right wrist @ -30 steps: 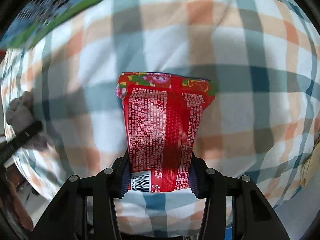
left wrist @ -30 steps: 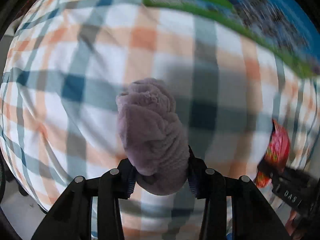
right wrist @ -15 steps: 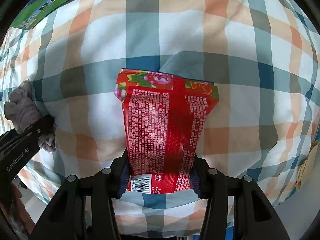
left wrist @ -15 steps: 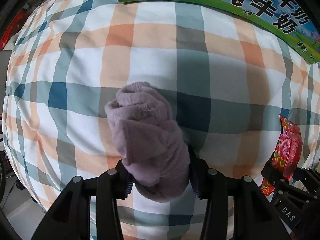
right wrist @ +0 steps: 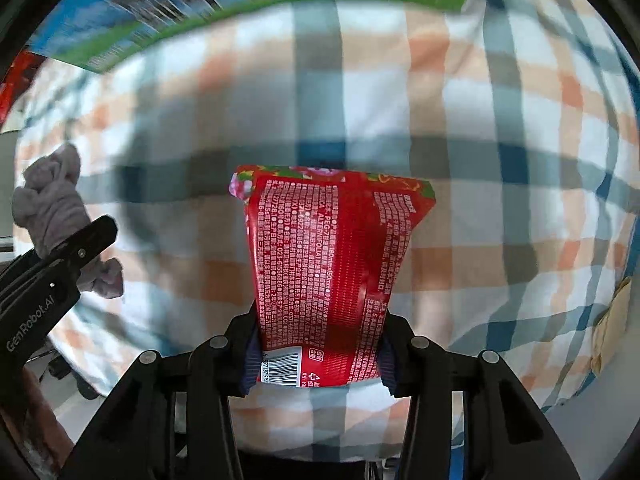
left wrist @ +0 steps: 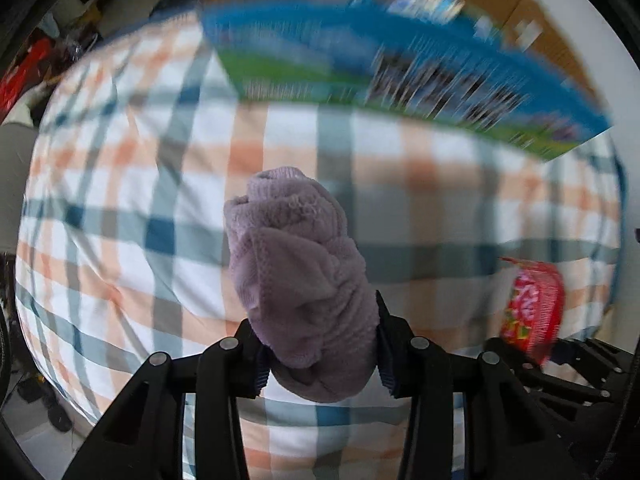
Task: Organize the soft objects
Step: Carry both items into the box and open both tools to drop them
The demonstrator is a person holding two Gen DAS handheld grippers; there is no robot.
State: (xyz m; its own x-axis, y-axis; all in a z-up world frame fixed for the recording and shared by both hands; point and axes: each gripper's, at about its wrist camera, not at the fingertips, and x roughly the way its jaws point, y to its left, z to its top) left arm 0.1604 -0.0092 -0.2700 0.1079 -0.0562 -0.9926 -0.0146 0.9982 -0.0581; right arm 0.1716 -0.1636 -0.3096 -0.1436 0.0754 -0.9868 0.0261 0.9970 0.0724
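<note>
My left gripper is shut on a rolled purple towel and holds it above the checked cloth. My right gripper is shut on a red soft pouch with white print and a barcode, also above the cloth. The pouch shows at the right in the left wrist view. The towel and the left gripper's finger show at the left in the right wrist view.
A blue and green printed carton stands at the far edge of the cloth, with brown cardboard behind it. The carton runs along the top of the right wrist view. Floor clutter lies off the cloth's left edge.
Both grippers have pulled back and tilted up with their loads still held. The carton and the cardboard behind it now show more fully, blurred by motion.
</note>
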